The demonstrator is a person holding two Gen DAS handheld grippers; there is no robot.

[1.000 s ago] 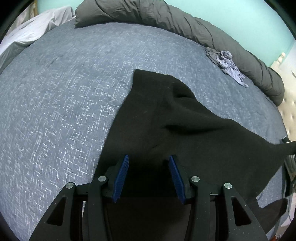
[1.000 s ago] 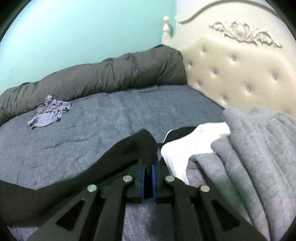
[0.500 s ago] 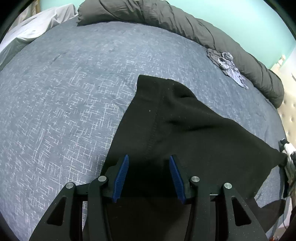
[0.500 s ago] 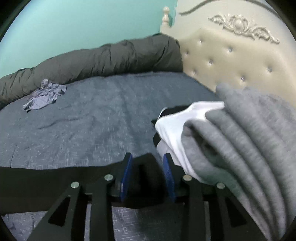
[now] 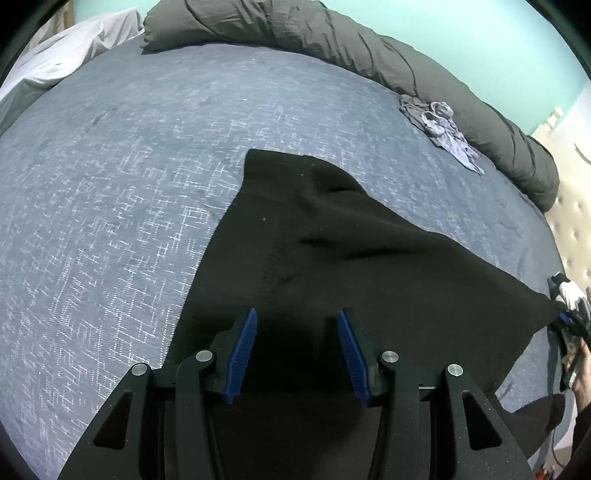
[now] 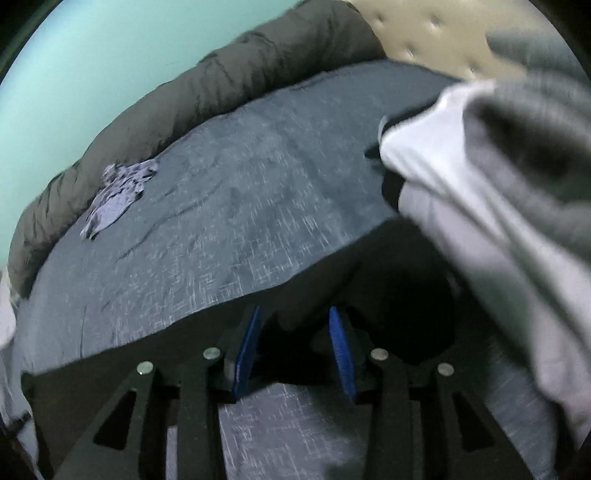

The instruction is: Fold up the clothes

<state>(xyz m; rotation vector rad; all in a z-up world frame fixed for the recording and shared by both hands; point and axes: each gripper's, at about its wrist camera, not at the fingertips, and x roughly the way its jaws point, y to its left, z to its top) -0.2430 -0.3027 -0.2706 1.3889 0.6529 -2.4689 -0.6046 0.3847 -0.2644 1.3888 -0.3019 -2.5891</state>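
Observation:
A black garment (image 5: 351,258) lies spread on the grey-blue bedspread (image 5: 129,184). My left gripper (image 5: 297,317) is open and empty, just above the garment's near edge. In the right wrist view the garment (image 6: 184,332) lies as a dark band across the bed. My right gripper (image 6: 293,314) is open over its end, with cloth under the blue pads (image 6: 340,343). The right gripper also shows at the garment's far right corner in the left wrist view (image 5: 569,321).
A rolled dark duvet (image 5: 369,48) lines the far side of the bed. A small crumpled lilac-grey garment (image 5: 443,125) lies near it. A pile of white and grey clothes (image 6: 498,184) sits close on the right by the cream tufted headboard (image 6: 424,29).
My right gripper has opened and let go of the black garment's end, then tilted and dropped lower. The garment now lies flatter on the bed. My left gripper stayed open.

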